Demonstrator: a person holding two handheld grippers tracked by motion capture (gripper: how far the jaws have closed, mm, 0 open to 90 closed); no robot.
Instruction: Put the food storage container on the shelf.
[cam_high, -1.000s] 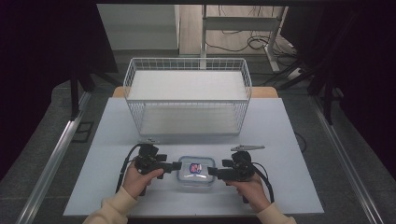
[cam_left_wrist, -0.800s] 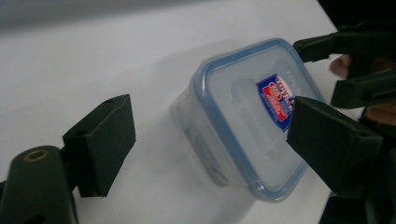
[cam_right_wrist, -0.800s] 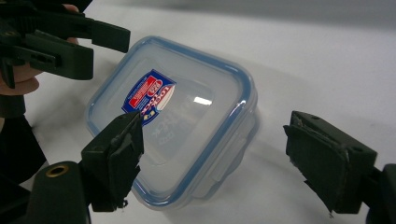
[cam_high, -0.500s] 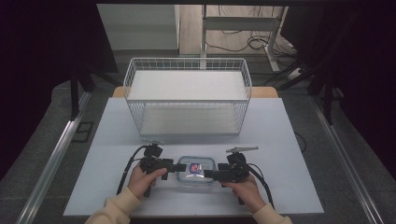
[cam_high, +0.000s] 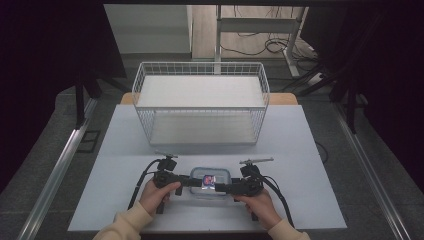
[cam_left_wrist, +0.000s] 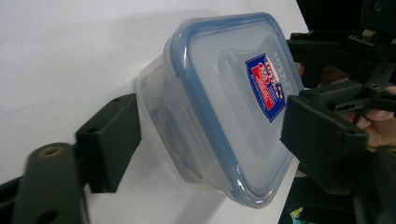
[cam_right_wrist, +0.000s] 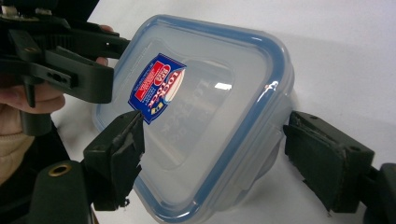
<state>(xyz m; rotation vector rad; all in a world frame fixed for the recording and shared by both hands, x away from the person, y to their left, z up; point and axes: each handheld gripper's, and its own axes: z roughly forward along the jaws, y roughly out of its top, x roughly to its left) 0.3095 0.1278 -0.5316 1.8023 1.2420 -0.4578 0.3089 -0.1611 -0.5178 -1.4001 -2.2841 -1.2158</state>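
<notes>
Table (cam_high: 310, 150): pale grey top; the wire basket (cam_high: 200, 102) stands at its far middle, with a bare strip between the basket and the container.
Container (cam_high: 210, 181): clear plastic food box lying flat near the table's near edge, well short of the basket; blue-rimmed lid on, with a red and blue label (cam_left_wrist: 267, 86) on it.
Left hand (cam_high: 157, 192): comes in from the near edge, left of the container, holding its tool level and pointing right.
Right hand (cam_high: 257, 202): mirrors it, right of the container and pointing left.
Left gripper (cam_high: 192, 181): jaws astride the container's left end, just been closing; one pad at the wall, the other over the lid.
Right gripper (cam_high: 220, 188): jaws apart around the right end, a gap at the far pad.
</notes>
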